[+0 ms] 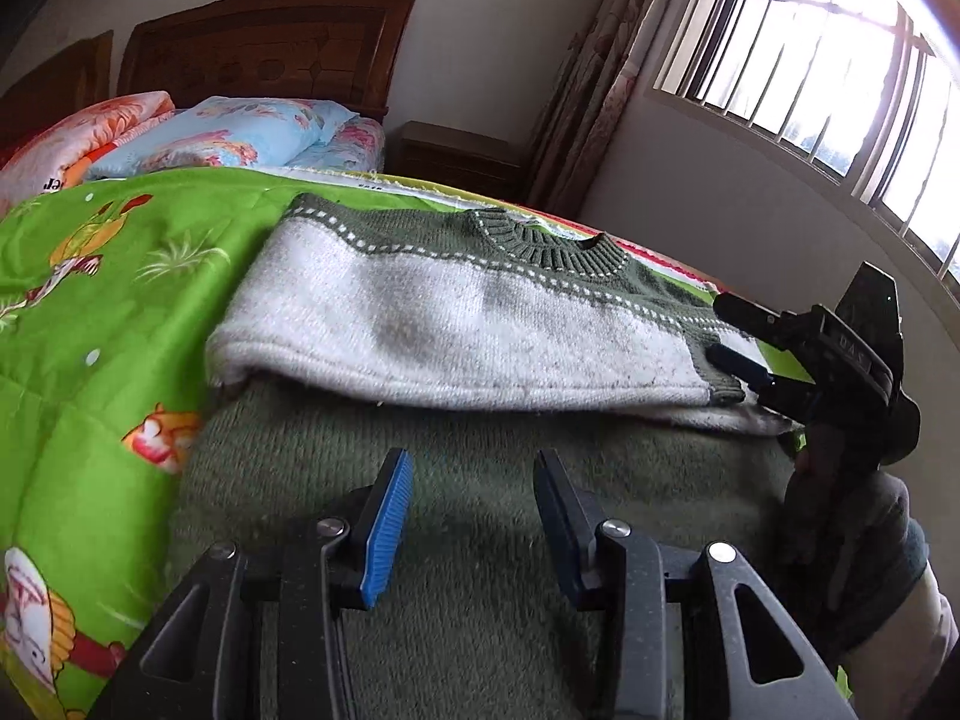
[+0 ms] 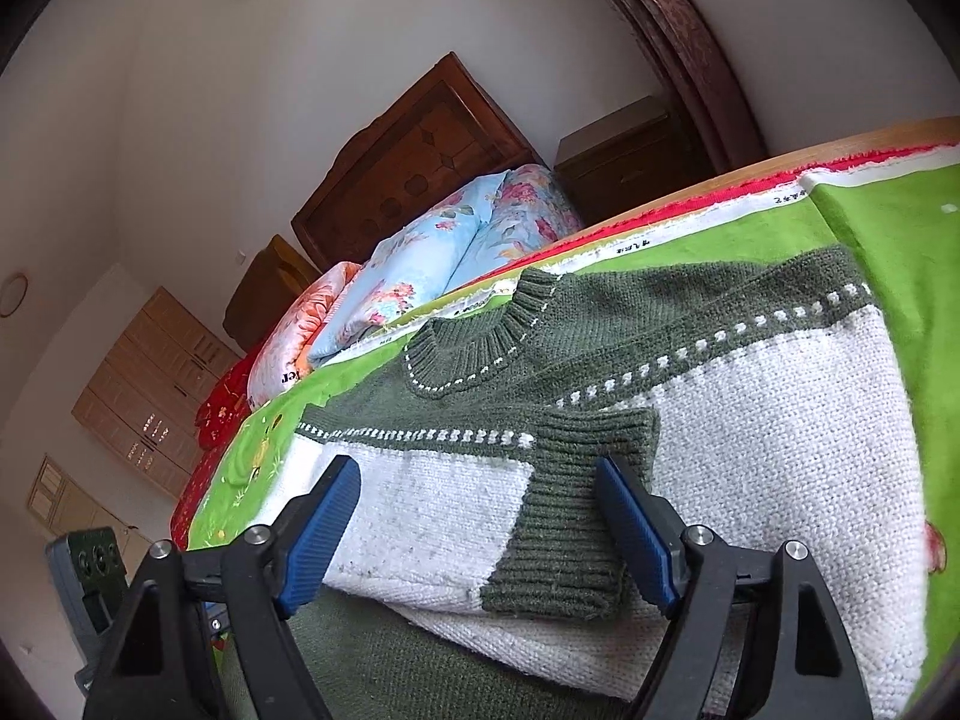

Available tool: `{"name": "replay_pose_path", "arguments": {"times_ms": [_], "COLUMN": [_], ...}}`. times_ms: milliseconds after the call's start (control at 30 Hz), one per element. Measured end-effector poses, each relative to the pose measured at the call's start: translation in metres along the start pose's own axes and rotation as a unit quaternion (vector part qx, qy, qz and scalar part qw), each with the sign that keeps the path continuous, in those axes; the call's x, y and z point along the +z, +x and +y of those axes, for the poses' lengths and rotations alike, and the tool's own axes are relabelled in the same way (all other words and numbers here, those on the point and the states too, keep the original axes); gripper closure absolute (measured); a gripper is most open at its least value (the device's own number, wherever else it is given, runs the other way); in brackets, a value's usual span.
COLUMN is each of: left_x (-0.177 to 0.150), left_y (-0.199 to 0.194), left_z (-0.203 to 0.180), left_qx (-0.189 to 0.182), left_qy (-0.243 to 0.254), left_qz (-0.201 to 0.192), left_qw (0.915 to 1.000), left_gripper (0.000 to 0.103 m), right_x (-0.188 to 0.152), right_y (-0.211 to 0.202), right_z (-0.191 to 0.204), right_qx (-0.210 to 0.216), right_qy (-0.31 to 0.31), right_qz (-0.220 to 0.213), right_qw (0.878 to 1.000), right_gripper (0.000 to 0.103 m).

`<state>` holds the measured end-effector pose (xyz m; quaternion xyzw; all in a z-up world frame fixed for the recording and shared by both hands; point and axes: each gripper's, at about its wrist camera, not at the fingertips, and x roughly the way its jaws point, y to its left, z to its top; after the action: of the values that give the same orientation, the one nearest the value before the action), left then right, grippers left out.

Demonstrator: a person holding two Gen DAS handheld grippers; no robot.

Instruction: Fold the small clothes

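Left gripper at 6 o'clock, jaws parted, holding nothing, over sweater on green quilt. Right gripper — jaws parted astride the folded sleeve cuff, not pinching it. Pillows at 11 o'clock, beyond.

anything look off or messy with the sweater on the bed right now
Mostly tidy. The green and white sweater lies flat on the green quilt, one sleeve folded across its chest. A greyish smudge on that white sleeve looks like dirt or shadow; I cannot tell which.
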<state>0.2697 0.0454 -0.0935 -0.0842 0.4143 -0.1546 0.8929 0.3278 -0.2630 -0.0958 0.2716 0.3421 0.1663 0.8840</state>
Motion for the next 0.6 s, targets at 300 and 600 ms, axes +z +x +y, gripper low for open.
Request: {"name": "replay_pose_path", "arguments": {"times_ms": [300, 600], "left_x": [-0.027, -0.028], "left_y": [-0.011, -0.013], "left_z": [0.027, 0.027], "left_qx": [-0.021, -0.027], "left_qy": [-0.046, -0.05], "left_qz": [0.004, 0.001], "left_qw": [0.9987, 0.9984], "left_gripper": [0.06, 0.059], "right_x": [-0.014, -0.098], "right_y": [-0.042, -0.119], "right_z": [0.018, 0.049], "right_qx": [0.015, -0.032], "right_qy": [0.022, -0.057], "right_qz": [-0.014, 0.048], "right_qw": [1.0, 0.997], "right_gripper": [0.0, 0.0]}}
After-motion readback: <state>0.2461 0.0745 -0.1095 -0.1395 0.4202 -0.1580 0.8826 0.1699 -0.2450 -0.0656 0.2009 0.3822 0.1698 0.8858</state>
